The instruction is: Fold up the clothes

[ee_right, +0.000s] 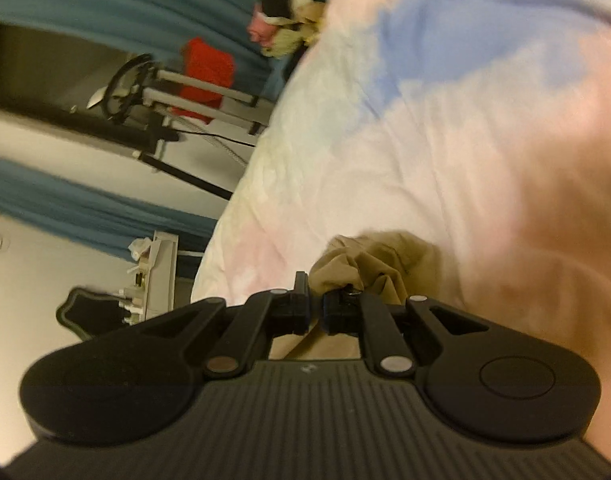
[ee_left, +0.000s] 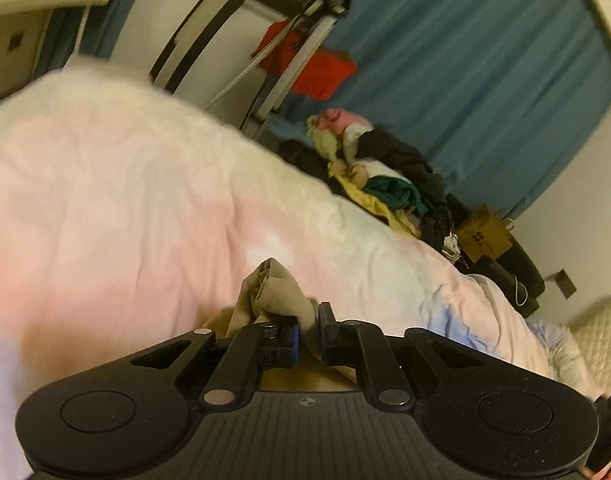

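My left gripper (ee_left: 309, 322) is shut on a bunched fold of a tan garment (ee_left: 271, 290), held over the pastel pink, white and blue bed cover (ee_left: 125, 200). My right gripper (ee_right: 315, 310) is shut on another bunched part of the same tan garment (ee_right: 369, 260), over the same bed cover (ee_right: 445, 140). The cloth hangs down below both sets of fingers and most of it is hidden behind the gripper bodies.
A pile of unfolded clothes (ee_left: 385, 176) lies at the far end of the bed, also in the right wrist view (ee_right: 289, 8). Behind it are blue curtains (ee_left: 485, 60), a red cloth (ee_left: 305, 64) on a metal frame, and a cardboard box (ee_left: 483, 234).
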Motion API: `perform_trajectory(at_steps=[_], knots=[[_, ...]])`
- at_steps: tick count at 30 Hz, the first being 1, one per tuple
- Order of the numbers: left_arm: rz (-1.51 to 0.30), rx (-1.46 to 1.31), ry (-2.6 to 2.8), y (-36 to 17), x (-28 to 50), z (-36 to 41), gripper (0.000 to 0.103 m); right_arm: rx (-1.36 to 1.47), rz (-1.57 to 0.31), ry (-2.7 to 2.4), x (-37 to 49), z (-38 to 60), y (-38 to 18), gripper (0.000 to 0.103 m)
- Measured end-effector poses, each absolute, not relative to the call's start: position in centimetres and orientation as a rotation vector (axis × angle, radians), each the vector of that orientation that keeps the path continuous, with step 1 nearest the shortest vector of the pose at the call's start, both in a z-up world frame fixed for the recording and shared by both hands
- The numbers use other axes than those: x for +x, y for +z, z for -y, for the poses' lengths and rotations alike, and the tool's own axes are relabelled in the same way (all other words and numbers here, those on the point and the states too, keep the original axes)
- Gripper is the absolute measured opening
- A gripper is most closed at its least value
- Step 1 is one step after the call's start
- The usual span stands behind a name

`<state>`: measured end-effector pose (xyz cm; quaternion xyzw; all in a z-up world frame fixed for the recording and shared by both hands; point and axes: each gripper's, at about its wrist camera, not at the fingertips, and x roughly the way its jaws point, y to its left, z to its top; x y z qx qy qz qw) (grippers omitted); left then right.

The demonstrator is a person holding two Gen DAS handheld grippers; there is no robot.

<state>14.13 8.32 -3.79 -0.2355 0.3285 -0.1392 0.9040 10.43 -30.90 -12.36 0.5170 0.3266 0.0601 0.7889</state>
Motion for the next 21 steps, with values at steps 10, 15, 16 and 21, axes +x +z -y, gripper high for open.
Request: perform_trajectory(at_steps=[10, 15, 16, 21], knots=[[-0.600, -0.339, -0.384, -1.3, 9.8, -7.4, 0.082, 0.823, -0.628, 0.283, 6.6, 26.6, -7.8, 0.087], [-0.666, -0.208, -0.332, -3.3, 10.9, -5.4, 0.082, 0.574, -0.676, 0.251, 8.4, 23.8, -8.4, 0.049], [-0.678, -0.181, -0.319, -3.8, 11.4, -5.0, 0.082, 0.532, -0.694, 0.238, 8.9, 23.5, -8.9, 0.042], [-0.744, -0.108, -0.272, -6.4, 14.0, -3.7, 0.082, 0.335, -0.711, 0.162, 12.3, 22.1, -11.2, 0.035]])
